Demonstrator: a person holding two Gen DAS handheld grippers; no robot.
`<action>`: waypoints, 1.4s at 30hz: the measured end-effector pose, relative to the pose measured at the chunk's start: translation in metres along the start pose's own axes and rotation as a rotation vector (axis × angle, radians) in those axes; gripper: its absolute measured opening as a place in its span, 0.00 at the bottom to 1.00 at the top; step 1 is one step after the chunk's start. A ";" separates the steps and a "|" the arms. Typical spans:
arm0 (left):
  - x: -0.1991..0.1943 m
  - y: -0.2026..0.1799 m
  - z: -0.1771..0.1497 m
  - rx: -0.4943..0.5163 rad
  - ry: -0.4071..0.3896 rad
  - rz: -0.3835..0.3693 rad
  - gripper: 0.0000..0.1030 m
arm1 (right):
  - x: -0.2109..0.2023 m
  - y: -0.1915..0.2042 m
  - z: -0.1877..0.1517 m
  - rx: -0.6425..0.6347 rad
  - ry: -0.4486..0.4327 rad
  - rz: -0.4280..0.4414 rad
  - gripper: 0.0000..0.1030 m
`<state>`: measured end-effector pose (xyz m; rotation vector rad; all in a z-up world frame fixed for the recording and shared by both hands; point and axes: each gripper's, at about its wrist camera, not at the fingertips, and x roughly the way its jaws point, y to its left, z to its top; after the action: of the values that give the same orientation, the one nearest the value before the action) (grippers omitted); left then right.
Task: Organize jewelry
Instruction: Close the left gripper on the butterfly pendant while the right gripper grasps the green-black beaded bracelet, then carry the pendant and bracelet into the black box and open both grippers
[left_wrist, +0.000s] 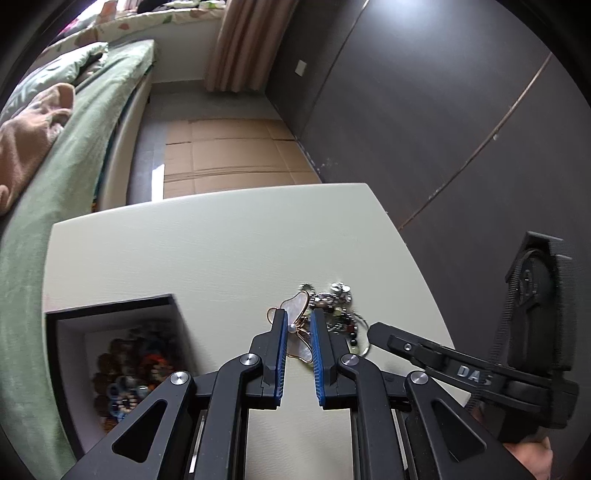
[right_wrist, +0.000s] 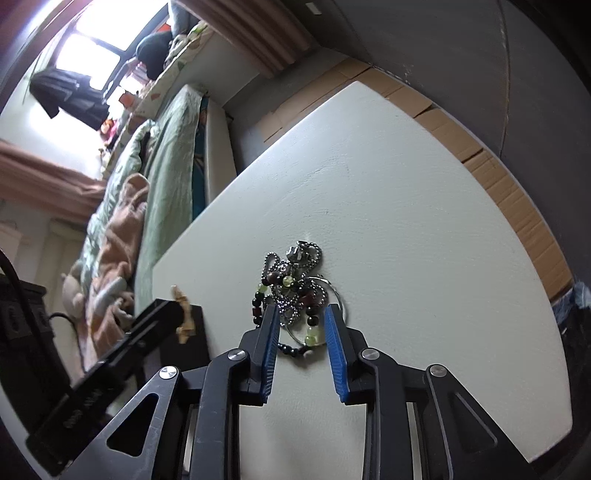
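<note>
Two pairs of tongs reach low over the pale tabletop (left_wrist: 229, 243). The left tongs (left_wrist: 298, 322), at lower centre, are parted around a butterfly brooch (left_wrist: 295, 306); the right tongs (right_wrist: 301, 314) gape around the tangled bead necklaces (right_wrist: 295, 288). A black box (left_wrist: 110, 310) of jewelry sits lower left.

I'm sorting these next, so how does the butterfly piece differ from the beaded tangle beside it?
The butterfly brooch is one flat, pale, gold-rimmed piece; the beaded tangle is a heap of ball chain with dark and green beads. The brooch sits between the left gripper fingers, the tangle between the right gripper fingers. Both are outside the box.
</note>
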<state>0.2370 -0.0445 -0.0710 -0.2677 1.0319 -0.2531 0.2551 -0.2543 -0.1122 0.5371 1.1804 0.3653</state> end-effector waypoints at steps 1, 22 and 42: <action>-0.003 0.003 0.000 -0.004 -0.004 0.001 0.13 | 0.003 0.002 0.001 -0.011 0.006 -0.012 0.27; -0.038 0.051 -0.001 -0.046 -0.050 0.065 0.13 | 0.023 0.041 -0.009 -0.235 0.011 -0.380 0.10; -0.067 0.075 -0.005 -0.086 -0.091 0.134 0.13 | -0.037 0.090 -0.026 -0.292 -0.188 -0.062 0.10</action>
<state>0.2053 0.0473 -0.0442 -0.2843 0.9669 -0.0751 0.2188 -0.1950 -0.0390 0.2736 0.9395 0.4161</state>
